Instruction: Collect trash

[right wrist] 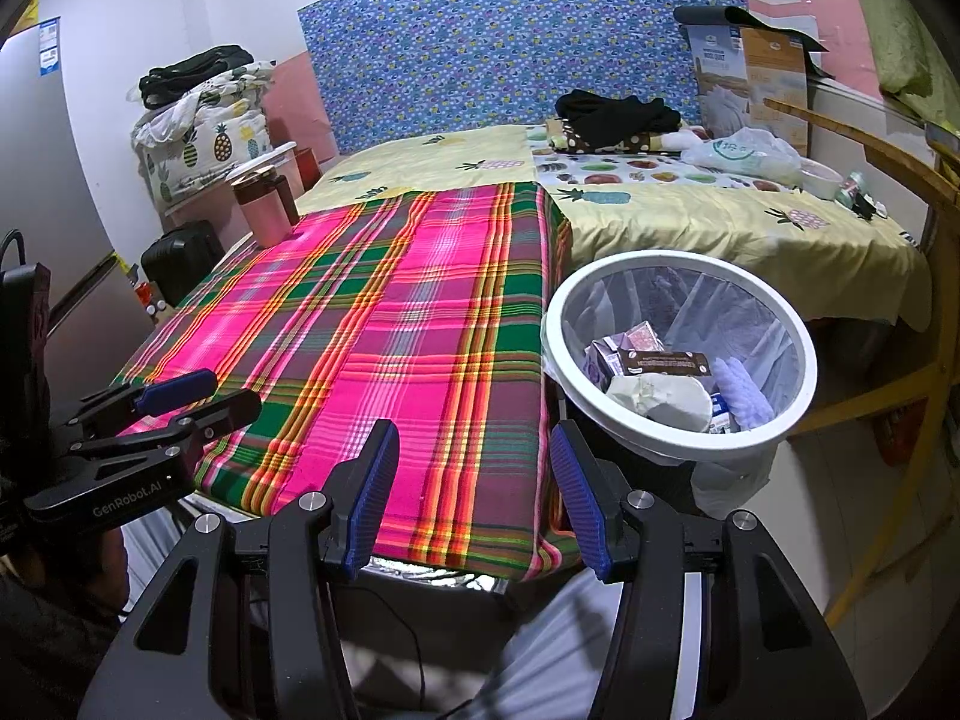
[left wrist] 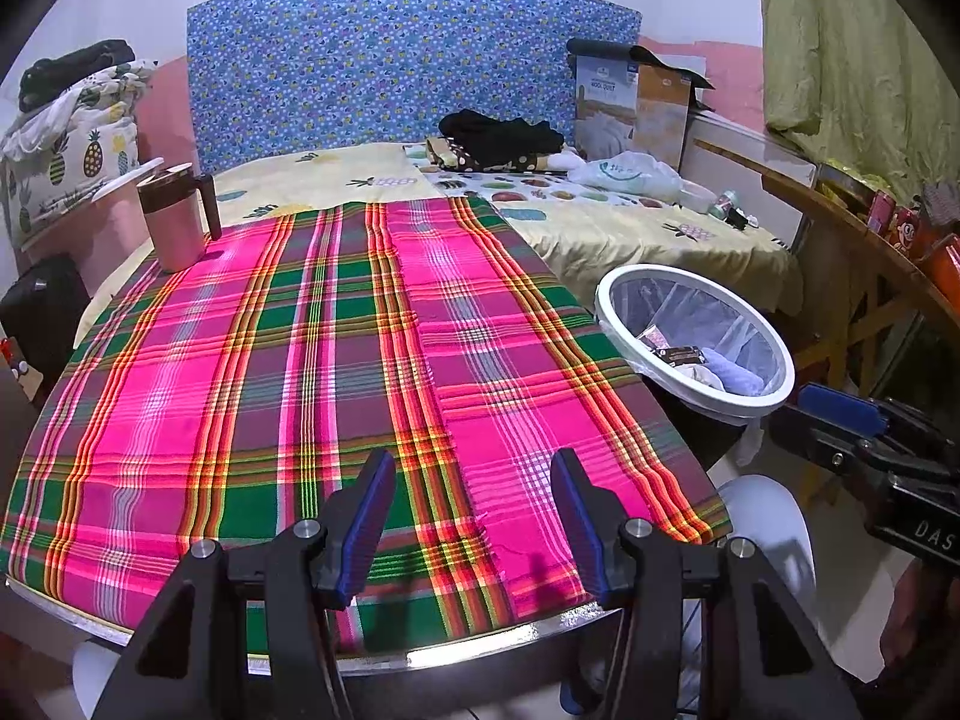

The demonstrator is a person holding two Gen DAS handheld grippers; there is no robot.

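Observation:
A white-rimmed bin (left wrist: 720,405) (right wrist: 672,449) lined with a clear bag stands at the right edge of the table. Inside it lie a brown box (right wrist: 663,363) (left wrist: 678,354), crumpled white paper (right wrist: 660,399) and a lavender piece (right wrist: 744,396). The table wears a pink and green plaid cloth (left wrist: 300,360) (right wrist: 390,330). My left gripper (left wrist: 473,462) (right wrist: 234,390) hovers open over the cloth's near edge, nothing between its blue pads. My right gripper (right wrist: 474,429) (left wrist: 792,411) is open and empty too, over the table's near right corner, just left of the bin.
A pink lidded mug (left wrist: 174,222) (right wrist: 264,204) stands on the table's far left corner. Behind is a bed (left wrist: 630,234) with black clothes (left wrist: 498,135) and a plastic bag (left wrist: 630,174). A wooden rack (right wrist: 912,384) is right of the bin, a black suitcase (right wrist: 180,258) on the left.

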